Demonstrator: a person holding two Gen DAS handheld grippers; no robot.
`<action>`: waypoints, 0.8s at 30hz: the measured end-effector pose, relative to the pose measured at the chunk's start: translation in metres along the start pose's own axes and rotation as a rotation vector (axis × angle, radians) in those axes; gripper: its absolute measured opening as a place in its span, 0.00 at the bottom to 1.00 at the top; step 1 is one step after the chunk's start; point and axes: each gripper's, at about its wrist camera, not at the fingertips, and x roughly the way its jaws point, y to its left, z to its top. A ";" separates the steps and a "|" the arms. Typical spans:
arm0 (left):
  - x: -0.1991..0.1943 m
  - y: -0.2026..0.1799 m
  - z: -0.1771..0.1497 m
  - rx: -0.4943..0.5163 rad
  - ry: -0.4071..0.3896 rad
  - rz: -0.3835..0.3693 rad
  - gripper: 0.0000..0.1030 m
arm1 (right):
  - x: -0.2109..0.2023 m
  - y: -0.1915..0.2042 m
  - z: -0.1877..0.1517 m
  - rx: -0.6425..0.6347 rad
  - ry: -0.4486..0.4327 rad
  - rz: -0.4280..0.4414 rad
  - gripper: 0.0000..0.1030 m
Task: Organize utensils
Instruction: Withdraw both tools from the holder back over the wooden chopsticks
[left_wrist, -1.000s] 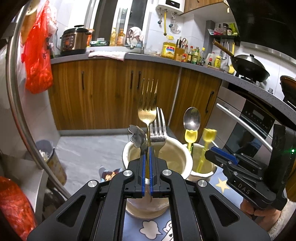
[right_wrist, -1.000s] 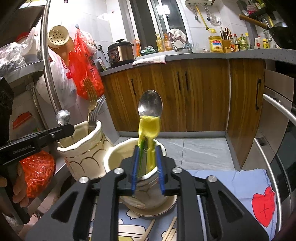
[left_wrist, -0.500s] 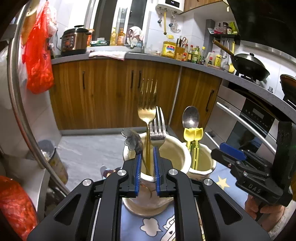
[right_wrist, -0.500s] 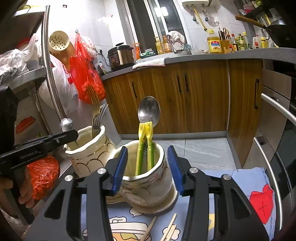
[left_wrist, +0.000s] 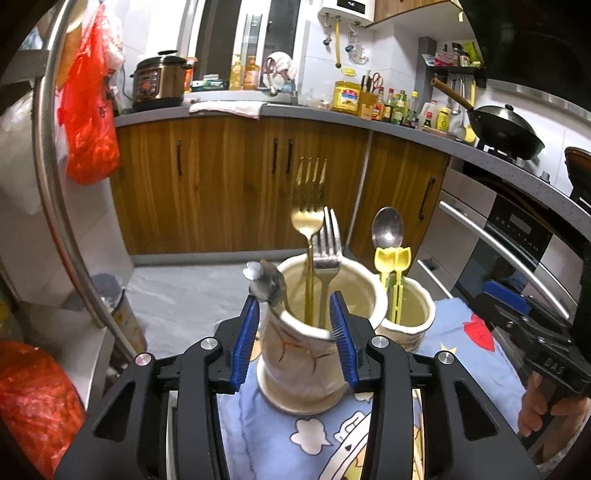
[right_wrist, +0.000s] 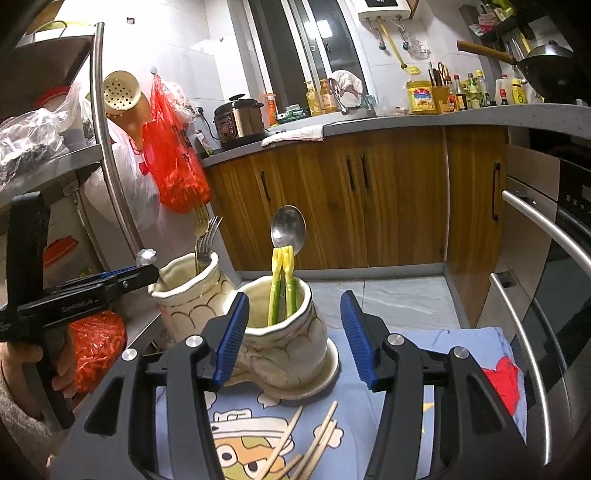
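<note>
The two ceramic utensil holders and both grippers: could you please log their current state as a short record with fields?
left gripper: open, jaws either side of the left holder's rim
right gripper: open, jaws either side of the right holder
left holder: upright; holds gold fork, silver fork, flower-ended utensil
right holder: upright; holds silver spoon, two yellow utensils
loose items: wooden chopsticks lying on the cartoon cloth before the right holder
</note>
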 end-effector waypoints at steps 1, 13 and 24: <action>-0.002 0.001 -0.002 0.000 0.005 0.005 0.41 | -0.002 -0.001 -0.002 0.000 0.004 -0.002 0.51; -0.022 -0.004 -0.032 0.042 0.054 0.012 0.66 | -0.022 -0.016 -0.029 -0.001 0.133 -0.066 0.71; -0.017 -0.021 -0.086 0.070 0.195 -0.033 0.77 | -0.022 -0.013 -0.080 -0.042 0.324 -0.089 0.87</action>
